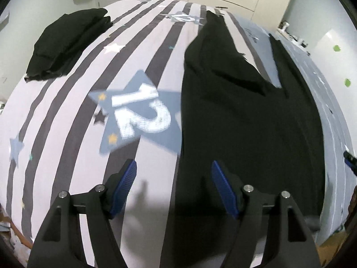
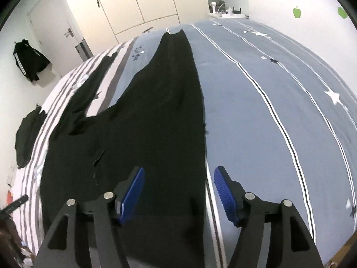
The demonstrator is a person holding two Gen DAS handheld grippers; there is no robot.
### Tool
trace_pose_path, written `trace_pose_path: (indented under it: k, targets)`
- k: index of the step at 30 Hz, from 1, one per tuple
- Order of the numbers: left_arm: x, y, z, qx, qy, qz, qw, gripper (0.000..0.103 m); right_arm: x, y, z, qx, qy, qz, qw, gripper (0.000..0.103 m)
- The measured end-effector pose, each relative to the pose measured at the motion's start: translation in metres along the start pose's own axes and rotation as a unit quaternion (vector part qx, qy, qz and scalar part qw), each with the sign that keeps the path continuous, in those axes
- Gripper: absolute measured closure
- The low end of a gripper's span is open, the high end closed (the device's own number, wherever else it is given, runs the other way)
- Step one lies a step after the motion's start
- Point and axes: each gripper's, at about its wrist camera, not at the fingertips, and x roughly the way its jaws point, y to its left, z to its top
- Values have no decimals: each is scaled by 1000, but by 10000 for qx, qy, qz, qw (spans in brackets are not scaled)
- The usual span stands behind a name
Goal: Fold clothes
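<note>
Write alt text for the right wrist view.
Black trousers lie spread lengthwise on a bed, their legs reaching toward the far wardrobe. The open right gripper hovers above their near end, holding nothing. The cover is blue on the right, striped on the left.

A striped bedcover (image 1: 67,147) is being spread over the bed; cupboard doors (image 2: 138,2) are being kept closed beyond its far edge.
</note>
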Motion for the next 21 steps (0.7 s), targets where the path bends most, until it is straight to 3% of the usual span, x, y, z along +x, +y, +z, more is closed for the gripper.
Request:
trace_pose_path:
  k: [5,11,21]
  targets:
    - [38,-16,56,-175,-31,359,9992,35,51,-14,37,-206,234,96,9995,42]
    - [77,-37,119,-120,-138,491,9986,35,109,-19,89,-496,452,134,9977,42]
    - [160,-44,224,515,-286,481,9971,35,162,-9,140,-468,421,-66,9980,42]
